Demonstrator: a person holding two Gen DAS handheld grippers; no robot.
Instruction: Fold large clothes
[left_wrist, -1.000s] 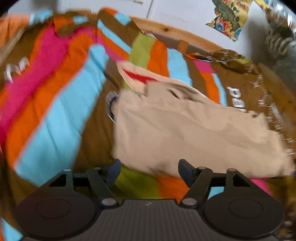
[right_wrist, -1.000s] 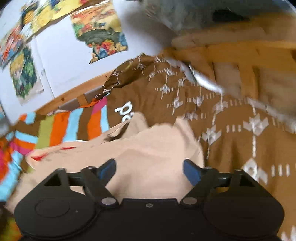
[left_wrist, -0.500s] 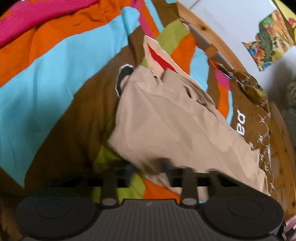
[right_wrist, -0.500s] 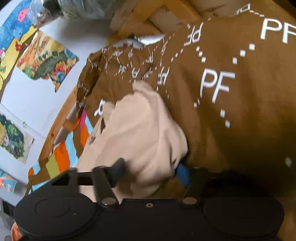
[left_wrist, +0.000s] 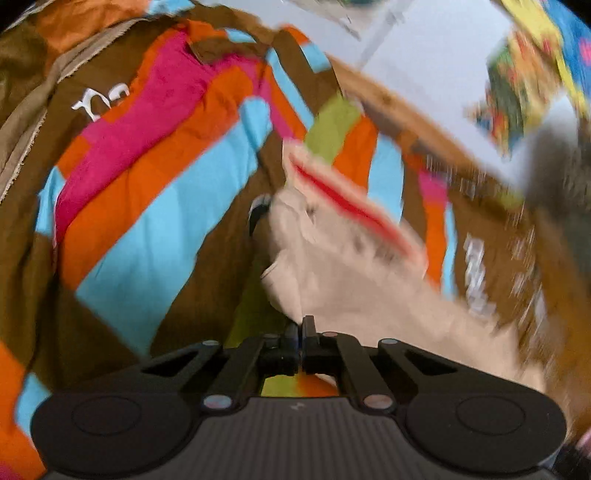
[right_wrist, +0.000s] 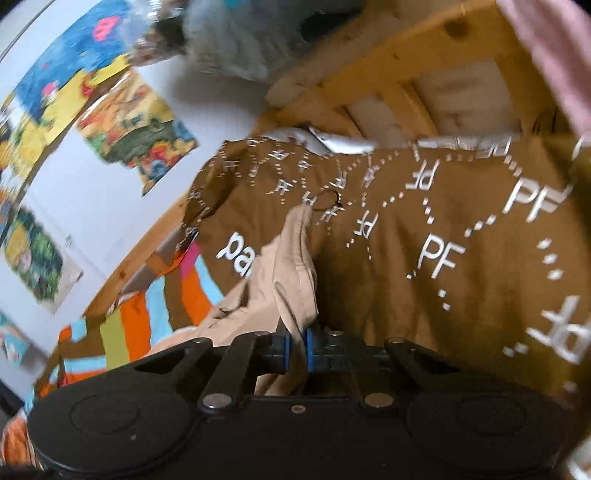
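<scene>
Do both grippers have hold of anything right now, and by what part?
Yes. The left gripper pinches the beige garment at its near edge; the right gripper has just closed on a bunched fold of it.

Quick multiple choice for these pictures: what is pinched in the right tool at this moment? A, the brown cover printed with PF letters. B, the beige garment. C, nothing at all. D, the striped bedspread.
B: in the right wrist view, the right tool has just closed, and a fold of the beige garment rises from between its blue pads, with the brown PF cover lying behind it.
</scene>
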